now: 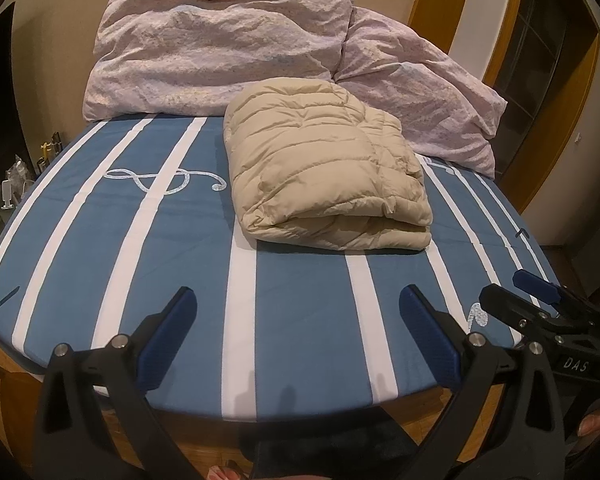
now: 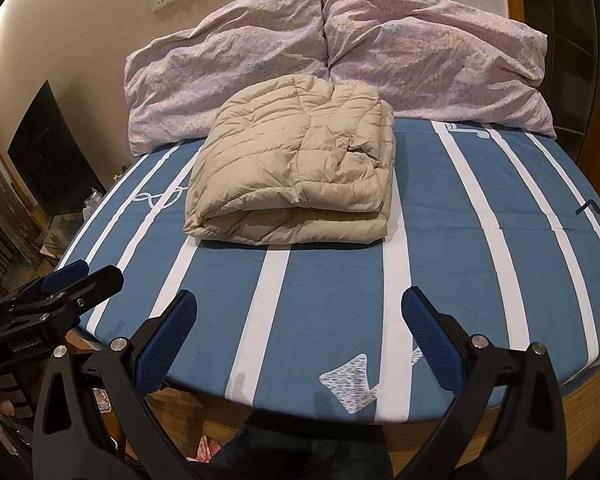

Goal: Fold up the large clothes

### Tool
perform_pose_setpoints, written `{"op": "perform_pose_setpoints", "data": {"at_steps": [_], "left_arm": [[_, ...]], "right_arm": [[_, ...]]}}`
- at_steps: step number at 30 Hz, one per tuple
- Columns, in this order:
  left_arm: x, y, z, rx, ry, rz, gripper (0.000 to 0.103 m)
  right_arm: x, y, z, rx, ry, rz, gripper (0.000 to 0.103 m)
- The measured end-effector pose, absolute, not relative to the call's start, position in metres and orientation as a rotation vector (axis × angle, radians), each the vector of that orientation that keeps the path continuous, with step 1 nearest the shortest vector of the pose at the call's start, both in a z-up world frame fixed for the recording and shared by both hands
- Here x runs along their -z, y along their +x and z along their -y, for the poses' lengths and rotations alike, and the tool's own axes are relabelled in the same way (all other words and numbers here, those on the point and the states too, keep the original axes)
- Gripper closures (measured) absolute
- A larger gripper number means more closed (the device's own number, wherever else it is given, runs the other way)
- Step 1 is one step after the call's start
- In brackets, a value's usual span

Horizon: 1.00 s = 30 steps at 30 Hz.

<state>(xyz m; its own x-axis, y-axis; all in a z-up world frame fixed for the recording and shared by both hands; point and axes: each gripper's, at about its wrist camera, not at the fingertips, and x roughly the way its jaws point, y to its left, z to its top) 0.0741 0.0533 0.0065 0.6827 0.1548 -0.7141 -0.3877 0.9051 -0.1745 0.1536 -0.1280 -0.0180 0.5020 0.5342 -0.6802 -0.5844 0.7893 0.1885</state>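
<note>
Both hand-held grippers, the left hand-held gripper (image 1: 298, 308) and the right hand-held gripper (image 2: 300, 310), hung wide open and empty over the near edge of the striped bed (image 1: 300, 332), apparently drawn back from finished work. Two rumpled pillows (image 2: 332, 52) leaned against the wall behind. Between them and the grippers, the beige padded jacket (image 2: 292, 164) lay folded into a thick bundle mid-mattress, well apart from either gripper.

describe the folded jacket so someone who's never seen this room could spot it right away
Start at the bed with the blue sheet striped in white. Two crumpled pale pink pillows lean against the wall at its far end. Just in front of them lies the folded jacket: a beige, quilted, puffy bundle folded into a thick rectangle, the only plain tan item on the bed.
</note>
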Motion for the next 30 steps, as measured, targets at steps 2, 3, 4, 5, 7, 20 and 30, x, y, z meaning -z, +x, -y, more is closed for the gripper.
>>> {"op": "perform_pose_setpoints", "data": {"at_steps": [2, 3, 4, 5, 7, 20, 30], "left_arm": [[-0.0064, 0.0751, -0.0531, -0.303, -0.329, -0.764, 0.002], [-0.0063, 0.0752, -0.0532, -0.301, -0.329, -0.764, 0.002], [-0.0063, 0.0755, -0.0525, -0.302, -0.329, -0.764, 0.002], [-0.0063, 0.0752, -0.0532, -0.302, -0.33, -0.764, 0.002], [-0.0064, 0.0754, -0.0529, -0.302, -0.33, -0.764, 0.002], [-0.0025, 0.0792, -0.0533, -0.281, -0.337, -0.767, 0.002], [-0.0022, 0.0802, -0.0544, -0.286, -0.339, -0.766, 0.002]], "right_arm": [[0.0181, 0.1534, 0.1276, -0.678, -0.067, -0.799, 0.001], [0.0182, 0.153, 0.1269, -0.679, -0.064, -0.802, 0.001], [0.0181, 0.1524, 0.1261, -0.679, -0.062, -0.803, 0.001], [0.0181, 0.1526, 0.1259, -0.678, -0.06, -0.804, 0.001], [0.0184, 0.1527, 0.1258, -0.677, -0.059, -0.804, 0.001], [0.022, 0.1576, 0.1275, -0.678, -0.055, -0.815, 0.001], [0.0241, 0.1598, 0.1286, -0.674, -0.049, -0.82, 0.001]]}}
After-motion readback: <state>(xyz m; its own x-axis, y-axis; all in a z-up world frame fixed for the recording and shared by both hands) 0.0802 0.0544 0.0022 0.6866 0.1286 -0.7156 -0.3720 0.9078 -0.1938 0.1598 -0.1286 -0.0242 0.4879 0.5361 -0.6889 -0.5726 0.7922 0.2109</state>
